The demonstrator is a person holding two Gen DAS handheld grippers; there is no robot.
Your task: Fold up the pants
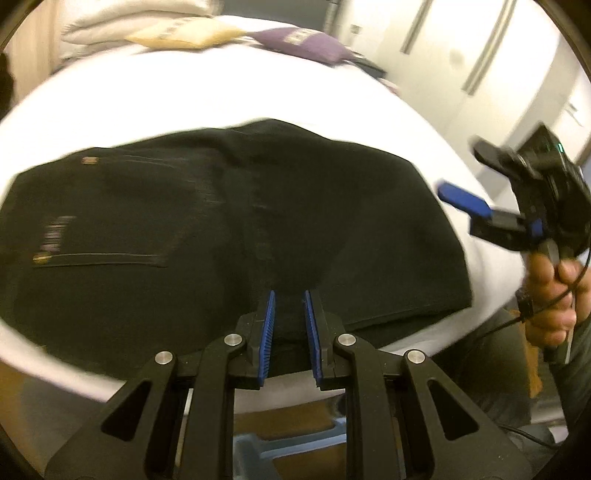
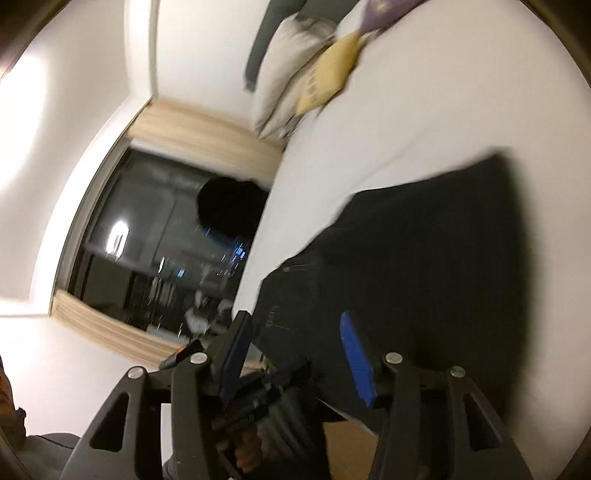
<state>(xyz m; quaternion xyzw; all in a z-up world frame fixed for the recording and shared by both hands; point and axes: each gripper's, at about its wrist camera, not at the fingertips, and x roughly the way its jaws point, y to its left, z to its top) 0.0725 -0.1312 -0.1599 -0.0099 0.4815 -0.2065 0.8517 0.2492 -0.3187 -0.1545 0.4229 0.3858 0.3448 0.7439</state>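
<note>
Pants (image 1: 221, 236), black and folded into a broad dark slab, lie across the middle of the left wrist view on a white bed (image 1: 147, 110), with a pocket seam and a small label showing toward the left of the frame. At the bottom centre the left gripper (image 1: 290, 325) has its blue-padded jaws drawn close on the near edge of the cloth, a fold of black fabric pinched between the pads. At the right edge of that view the right gripper (image 1: 461, 173) is off the cloth, over the bed's corner, gripped by a hand (image 1: 554, 291) with a cable trailing below it; its jaws stand apart with nothing between them. In the right wrist view, which is strongly tilted and blurred, the right gripper (image 2: 295, 347) shows two blue pads (image 2: 356, 362) spread wide at the bottom of the frame, with the pants (image 2: 424, 266) spread beyond them on the bed (image 2: 461, 92) in the right half. A yellow cushion (image 2: 330, 74) and a purple cushion (image 2: 384, 11) lie at the top of the frame beside pale pillows (image 2: 284, 85). A dark window (image 2: 155, 236) with a pale wood frame fills the centre left.
</note>
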